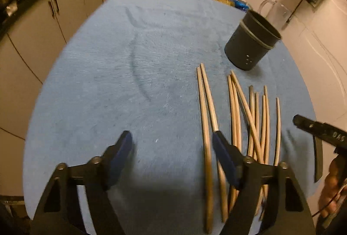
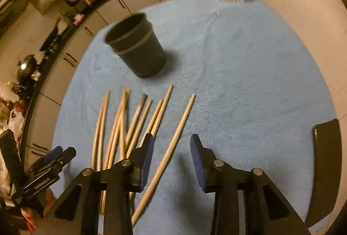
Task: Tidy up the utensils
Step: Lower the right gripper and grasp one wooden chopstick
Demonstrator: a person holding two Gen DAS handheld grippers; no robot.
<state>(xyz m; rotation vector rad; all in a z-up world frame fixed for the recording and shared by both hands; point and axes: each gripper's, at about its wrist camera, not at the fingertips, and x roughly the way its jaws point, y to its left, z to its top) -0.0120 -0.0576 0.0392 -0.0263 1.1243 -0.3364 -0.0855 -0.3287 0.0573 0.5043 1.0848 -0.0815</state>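
Nearest you, your right gripper (image 2: 172, 143) has its jaws standing narrowly apart with one lone chopstick (image 2: 171, 148) lying on the cloth between them, the blue pads not yet pressing on it. Your left gripper (image 1: 172, 140) has its jaws fairly wide, and the leftmost chopstick (image 1: 206, 126) lies between them, close by the right-hand pad; nothing is gripped there either. The rest of the chopsticks (image 2: 125, 126) lie just beside these in a loose fan on the blue cloth (image 2: 249, 83) that covers the table, several crossing over one another. They look like light, stiff, smooth wood, so expect them to roll or pivot if pinched near an end; take hold around mid-length, across the shaft, and start with a stick lying clear of the crossed ones. Just beyond their far tips stands the dark holder cup (image 2: 138, 48), upright, and from what shows of its mouth it looks empty. Farther back sits a clear glass jug (image 1: 274, 11), contents not discernible.
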